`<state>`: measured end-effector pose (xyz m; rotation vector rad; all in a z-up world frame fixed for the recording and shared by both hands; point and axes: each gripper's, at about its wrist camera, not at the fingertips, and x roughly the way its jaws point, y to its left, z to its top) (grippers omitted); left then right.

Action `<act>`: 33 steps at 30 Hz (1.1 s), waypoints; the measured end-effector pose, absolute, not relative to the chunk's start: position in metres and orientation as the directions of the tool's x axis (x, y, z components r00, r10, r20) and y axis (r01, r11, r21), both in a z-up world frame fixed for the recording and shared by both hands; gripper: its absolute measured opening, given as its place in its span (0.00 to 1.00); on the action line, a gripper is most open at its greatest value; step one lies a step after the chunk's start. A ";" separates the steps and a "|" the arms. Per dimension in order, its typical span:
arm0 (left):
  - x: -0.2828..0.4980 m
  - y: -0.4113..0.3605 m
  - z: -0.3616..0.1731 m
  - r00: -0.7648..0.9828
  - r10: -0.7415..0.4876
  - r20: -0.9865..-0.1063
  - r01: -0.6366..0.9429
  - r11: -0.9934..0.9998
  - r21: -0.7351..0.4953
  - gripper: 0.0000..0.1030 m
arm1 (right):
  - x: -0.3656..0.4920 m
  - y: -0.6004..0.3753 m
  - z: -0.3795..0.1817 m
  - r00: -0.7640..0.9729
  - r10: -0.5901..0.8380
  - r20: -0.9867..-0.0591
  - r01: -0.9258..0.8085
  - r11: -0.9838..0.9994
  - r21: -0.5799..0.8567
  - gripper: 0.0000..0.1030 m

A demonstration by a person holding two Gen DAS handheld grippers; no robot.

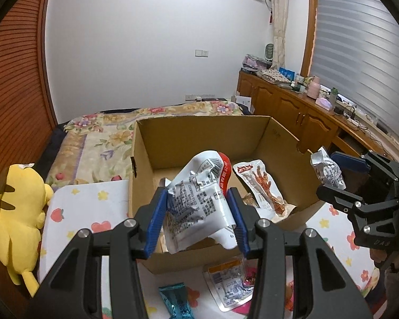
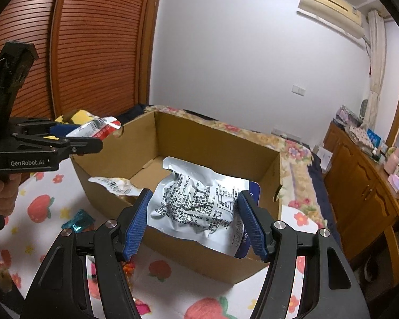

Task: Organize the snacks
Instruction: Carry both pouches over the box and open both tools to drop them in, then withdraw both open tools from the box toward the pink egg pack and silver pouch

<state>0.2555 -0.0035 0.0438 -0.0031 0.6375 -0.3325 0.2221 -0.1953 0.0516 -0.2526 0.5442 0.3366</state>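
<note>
An open cardboard box (image 1: 199,133) stands on a fruit-print cloth; it also shows in the right wrist view (image 2: 215,143). My left gripper (image 1: 198,223) is shut on a white and red snack packet (image 1: 199,199), held above the box's near edge. My right gripper (image 2: 194,223) is shut on a silver and blue snack packet (image 2: 196,202), held over the box's near wall. In the left wrist view the right gripper (image 1: 332,175) is at the box's right side. A chicken-feet packet (image 1: 263,186) lies inside the box.
Loose snacks lie on the cloth in front of the box: a teal packet (image 1: 177,303) and a clear orange-labelled packet (image 1: 230,284). A yellow plush toy (image 1: 13,212) sits at the left. A floral bed (image 1: 98,133) lies behind, wooden cabinets (image 1: 292,111) to the right.
</note>
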 end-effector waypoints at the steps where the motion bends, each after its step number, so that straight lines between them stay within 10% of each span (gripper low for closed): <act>1: 0.257 -0.004 0.042 0.752 -0.305 -0.585 0.302 0.947 -0.106 0.44 | 0.224 -0.194 0.050 0.802 0.242 -0.546 -0.376 0.915 -0.147 0.65; 16: 0.275 -0.024 0.031 0.741 -0.295 -0.603 0.307 0.948 -0.086 0.49 | 0.263 -0.189 0.032 0.772 0.233 -0.591 -0.354 0.930 -0.096 0.65; 33: 0.258 -0.021 0.043 0.773 -0.304 -0.557 0.312 0.946 -0.083 0.78 | 0.256 -0.186 0.027 0.761 0.281 -0.584 -0.378 0.925 -0.047 0.67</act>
